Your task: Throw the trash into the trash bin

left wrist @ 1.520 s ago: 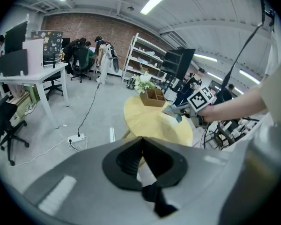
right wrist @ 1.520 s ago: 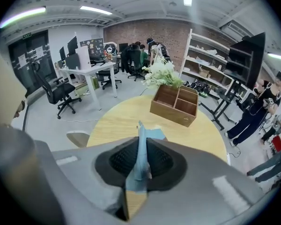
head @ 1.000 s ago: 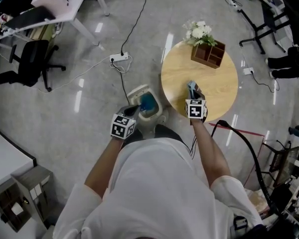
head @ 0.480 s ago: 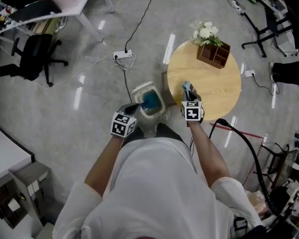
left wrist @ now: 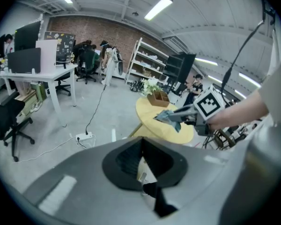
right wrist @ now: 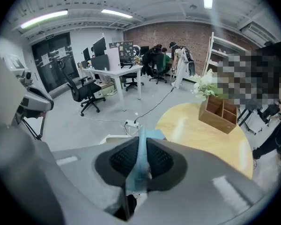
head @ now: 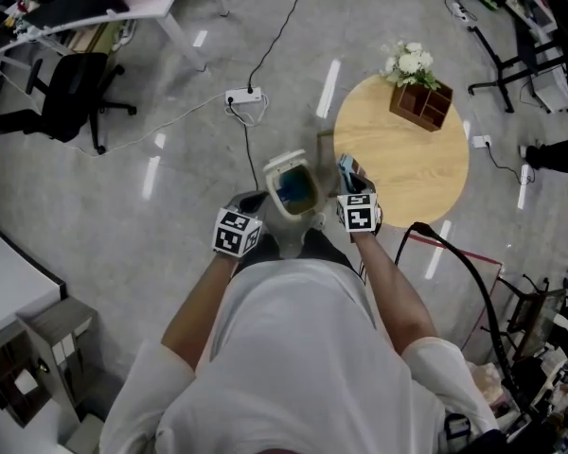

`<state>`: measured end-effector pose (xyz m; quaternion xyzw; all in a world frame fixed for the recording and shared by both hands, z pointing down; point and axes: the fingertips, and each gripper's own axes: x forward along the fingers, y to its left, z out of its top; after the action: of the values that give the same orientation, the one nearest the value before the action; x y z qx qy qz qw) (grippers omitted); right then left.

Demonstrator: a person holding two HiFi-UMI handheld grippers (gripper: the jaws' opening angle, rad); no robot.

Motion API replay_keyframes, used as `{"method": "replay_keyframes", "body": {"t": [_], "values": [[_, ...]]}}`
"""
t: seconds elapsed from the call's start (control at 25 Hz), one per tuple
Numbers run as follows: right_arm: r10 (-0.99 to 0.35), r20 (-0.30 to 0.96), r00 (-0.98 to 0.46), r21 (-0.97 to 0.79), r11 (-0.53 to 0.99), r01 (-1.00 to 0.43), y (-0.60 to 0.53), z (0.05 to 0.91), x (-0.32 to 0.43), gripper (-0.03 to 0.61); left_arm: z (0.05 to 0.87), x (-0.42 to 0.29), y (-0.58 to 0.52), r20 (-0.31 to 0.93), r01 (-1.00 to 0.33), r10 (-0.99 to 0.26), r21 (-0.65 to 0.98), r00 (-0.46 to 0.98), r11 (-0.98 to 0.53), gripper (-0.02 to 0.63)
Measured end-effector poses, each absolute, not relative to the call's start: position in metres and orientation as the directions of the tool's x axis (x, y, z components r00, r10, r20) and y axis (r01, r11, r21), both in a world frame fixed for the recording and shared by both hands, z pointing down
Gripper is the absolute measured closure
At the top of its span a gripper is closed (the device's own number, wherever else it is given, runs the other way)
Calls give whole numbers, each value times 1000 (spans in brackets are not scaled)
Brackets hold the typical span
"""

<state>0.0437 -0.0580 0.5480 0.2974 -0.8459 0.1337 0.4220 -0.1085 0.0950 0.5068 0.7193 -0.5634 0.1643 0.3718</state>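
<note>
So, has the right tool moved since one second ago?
Yes. The right tool has gone left, from over the round table to its left edge, nearer the trash bin, holding the blue trash.

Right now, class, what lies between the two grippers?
The bin stands on the floor between the left gripper and the right gripper, which holds the trash. The head view shows this.

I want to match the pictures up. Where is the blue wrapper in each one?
Head view: the blue wrapper sticks out of the right hand-held gripper, between the trash bin and the round table.
Left gripper view: right of centre, in front of the table.
Right gripper view: bottom centre, clamped between the jaws.
Shared landmark: the wooden box.
</note>
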Motion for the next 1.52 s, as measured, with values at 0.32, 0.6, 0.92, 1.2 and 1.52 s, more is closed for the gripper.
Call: {"method": "replay_keyframes", "body": {"t": [0.32,0.6,0.92,1.2,1.52], "values": [[-349,801,-486,-1,811,-585,-33,562,13,531,516,-128,105,664,-932,-680,351,312,-85,611],[-309,808,-501,-36,824,-565,-18,573,-3,531,519,-144,109,657,-935,-694,348,295,-69,611],[-249,824,-509,-74,844,-532,3,592,-16,531,529,-157,123,672,-937,-688,347,273,-33,611],[-210,829,-518,-102,855,-509,15,603,-29,531,542,-166,130,684,-936,-677,351,271,-20,611],[-173,837,-519,-128,860,-494,25,616,-32,531,556,-172,128,685,-932,-679,362,264,3,611]]}}
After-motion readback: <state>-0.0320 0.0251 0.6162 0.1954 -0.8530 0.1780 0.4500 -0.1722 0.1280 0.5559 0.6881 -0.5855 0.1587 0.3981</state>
